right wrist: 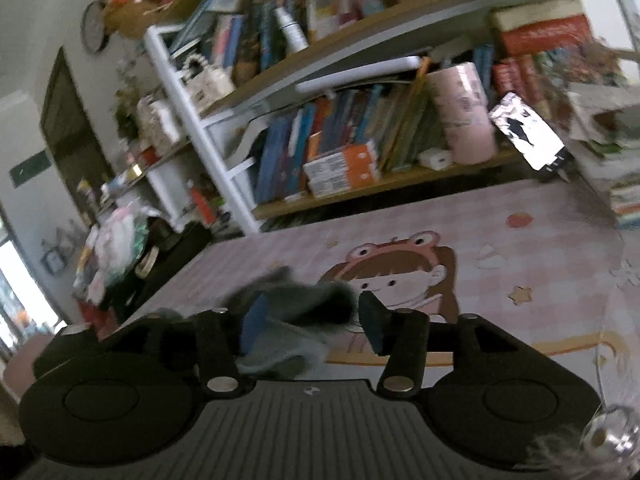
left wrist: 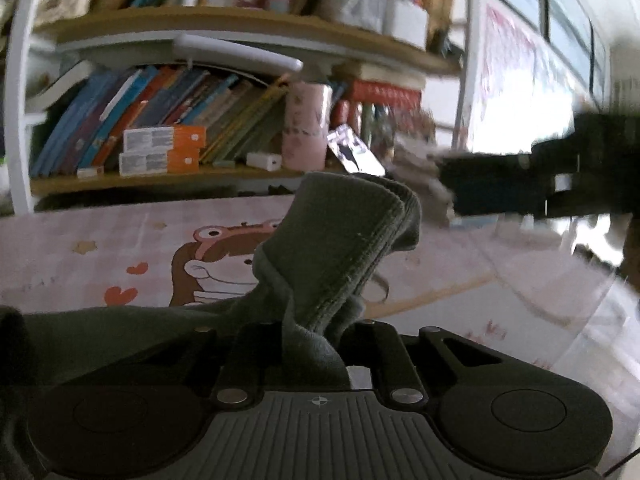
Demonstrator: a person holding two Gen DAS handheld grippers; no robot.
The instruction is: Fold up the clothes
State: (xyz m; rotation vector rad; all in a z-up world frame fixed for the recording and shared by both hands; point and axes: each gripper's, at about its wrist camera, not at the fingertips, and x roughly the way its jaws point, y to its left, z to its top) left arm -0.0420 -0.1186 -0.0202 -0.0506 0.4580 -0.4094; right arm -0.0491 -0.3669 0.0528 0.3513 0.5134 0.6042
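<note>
left gripper (left wrist: 310,344) is clamped on a dark grey garment (left wrist: 340,248), whose ribbed edge stands above the pink cartoon tablecloth (left wrist: 120,240). right gripper (right wrist: 308,320) has its fingers parted, with blurred grey cloth between them, not pinched.

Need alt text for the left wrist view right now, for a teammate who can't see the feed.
The left gripper is shut on a bunched dark green garment, whose ribbed edge stands up above a pink cartoon-print table cover. Behind it is a crowded bookshelf with a pink cup; the right gripper shows blurred at the right edge.
</note>
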